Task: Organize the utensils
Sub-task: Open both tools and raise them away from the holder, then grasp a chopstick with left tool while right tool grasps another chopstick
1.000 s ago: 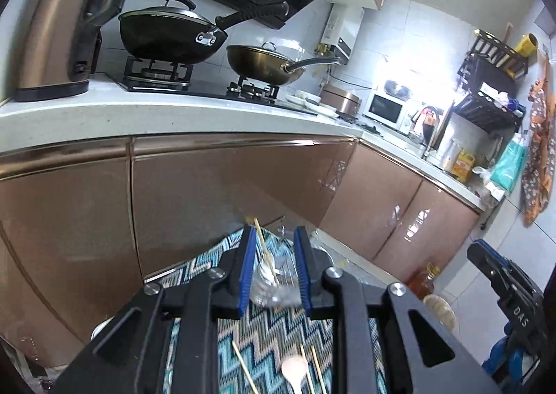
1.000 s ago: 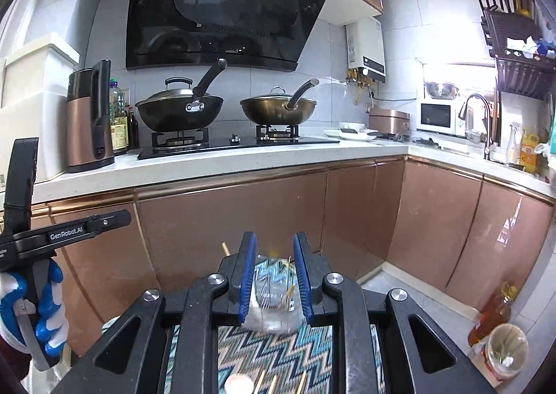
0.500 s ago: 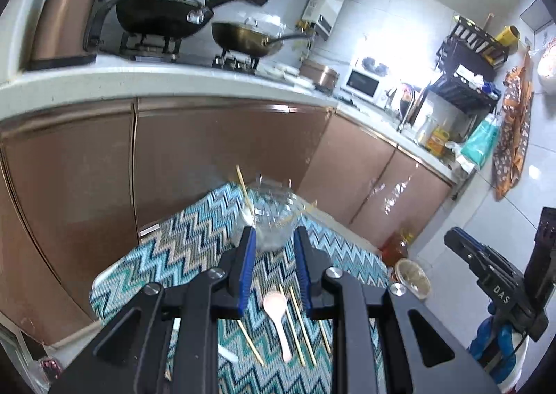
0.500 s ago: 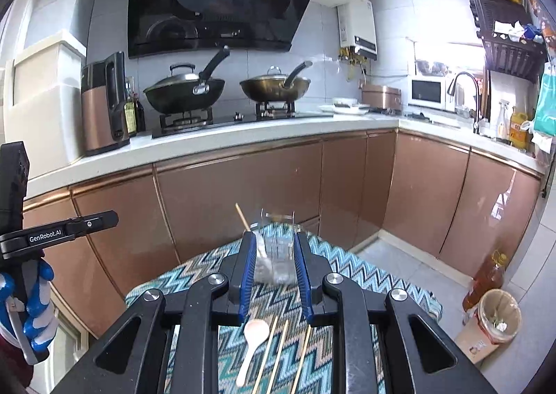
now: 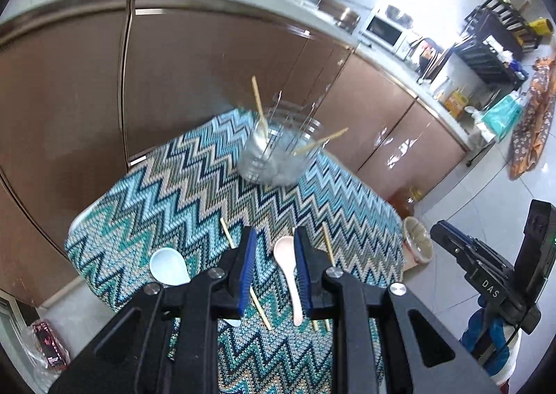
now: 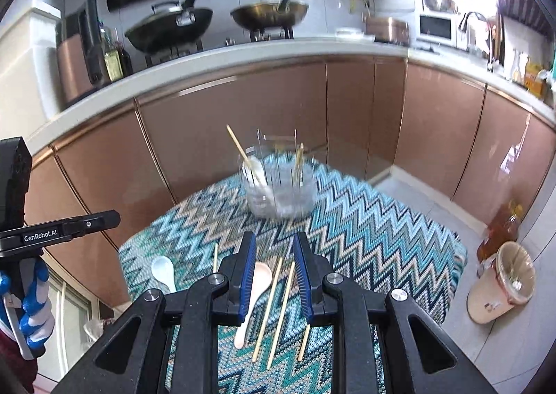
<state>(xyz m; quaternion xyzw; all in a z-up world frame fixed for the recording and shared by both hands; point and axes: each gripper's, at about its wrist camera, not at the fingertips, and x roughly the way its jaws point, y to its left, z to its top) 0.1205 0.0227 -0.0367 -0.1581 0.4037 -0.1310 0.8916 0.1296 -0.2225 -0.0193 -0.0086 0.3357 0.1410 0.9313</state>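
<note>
Clear cup (image 6: 278, 185) at the far end of zigzag cloth (image 6: 365, 237), pink spoon (image 6: 259, 284) and chopsticks (image 6: 278, 303) nearer, both grippers (image 5: 274, 269) (image 6: 274, 272) slightly parted, holding nothing

Light: bright, glare blew out the microwave (image 5: 385, 30) corner
Blur: glass jar (image 6: 279, 185) smeared
Edges: fisheye-bent, dark vignette
</note>
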